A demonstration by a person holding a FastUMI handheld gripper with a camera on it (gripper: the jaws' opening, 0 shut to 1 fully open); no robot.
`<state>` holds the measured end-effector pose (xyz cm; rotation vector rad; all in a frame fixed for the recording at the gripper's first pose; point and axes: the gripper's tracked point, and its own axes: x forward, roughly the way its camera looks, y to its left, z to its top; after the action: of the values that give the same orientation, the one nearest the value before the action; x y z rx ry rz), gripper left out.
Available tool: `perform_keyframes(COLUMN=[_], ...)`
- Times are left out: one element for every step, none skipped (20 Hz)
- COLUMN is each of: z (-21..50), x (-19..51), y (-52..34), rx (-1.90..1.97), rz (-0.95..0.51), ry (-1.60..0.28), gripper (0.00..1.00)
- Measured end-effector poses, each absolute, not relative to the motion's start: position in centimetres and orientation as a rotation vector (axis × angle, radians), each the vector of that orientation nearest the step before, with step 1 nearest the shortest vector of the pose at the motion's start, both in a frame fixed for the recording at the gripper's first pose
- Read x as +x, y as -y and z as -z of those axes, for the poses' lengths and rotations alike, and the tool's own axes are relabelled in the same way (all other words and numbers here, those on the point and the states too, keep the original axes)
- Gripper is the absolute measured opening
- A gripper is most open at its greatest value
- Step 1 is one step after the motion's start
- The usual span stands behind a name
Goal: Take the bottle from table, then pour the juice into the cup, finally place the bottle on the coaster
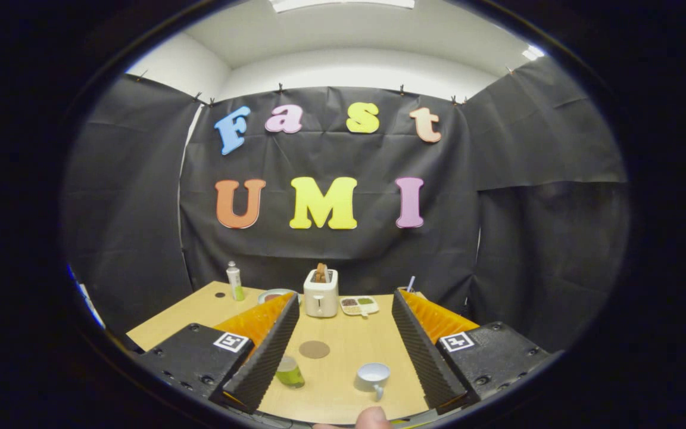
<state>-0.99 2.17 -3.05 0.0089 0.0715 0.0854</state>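
Now the gripper (343,348) is hanging wide open, holding nothing, above the bottle (289,372). Left of the cup (373,377), near the coaster (314,349), the bottle is partly hiding behind one finger, so closing off-centre is risking tipping it.

No legible words or numbers are found on the tabletop items. A square black-and-white coded marker (231,342) is seen on the left finger block of the gripper (343,297), and a second marker (457,342) on the right; the fingers are spread wide.

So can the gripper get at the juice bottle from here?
Probably yes: the gripper is open, the bottle stands just inside one finger, and only bare table lies between; the cup stands apart.
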Motion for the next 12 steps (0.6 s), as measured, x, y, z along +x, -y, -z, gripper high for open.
perform_keyframes(z=[3.0, 3.1, 3.2, 3.3, 3.4, 3.7, 4.1, 4.7, 5.2, 6.1, 7.3, 8.4], x=[-1.1, -1.1, -1.1, -1.3, -1.3, -1.2, -1.3, -1.3, -1.3, -1.2, -1.3, -1.4], y=[-2.5, -2.9, -3.0, -3.1, -3.2, -3.4, -3.6, -3.8, -4.1, -4.3, -4.4, -4.6], rx=[0.012, 0.014, 0.012, 0.01, 0.011, 0.013, 0.014, 0.015, 0.014, 0.012, 0.005, 0.001], rz=[-0.096, -0.104, -0.109, -0.112, -0.116, -0.12, -0.124, -0.132, -0.139, -0.142, -0.144, -0.144], ry=[-0.072, -0.075, -0.076, -0.077, -0.078, -0.082, -0.089, -0.09, -0.09, -0.099, -0.118, -0.128], gripper=[1.0, 1.0, 1.0, 1.0, 1.0, 1.0, 1.0, 1.0, 1.0, 1.0, 1.0, 1.0])
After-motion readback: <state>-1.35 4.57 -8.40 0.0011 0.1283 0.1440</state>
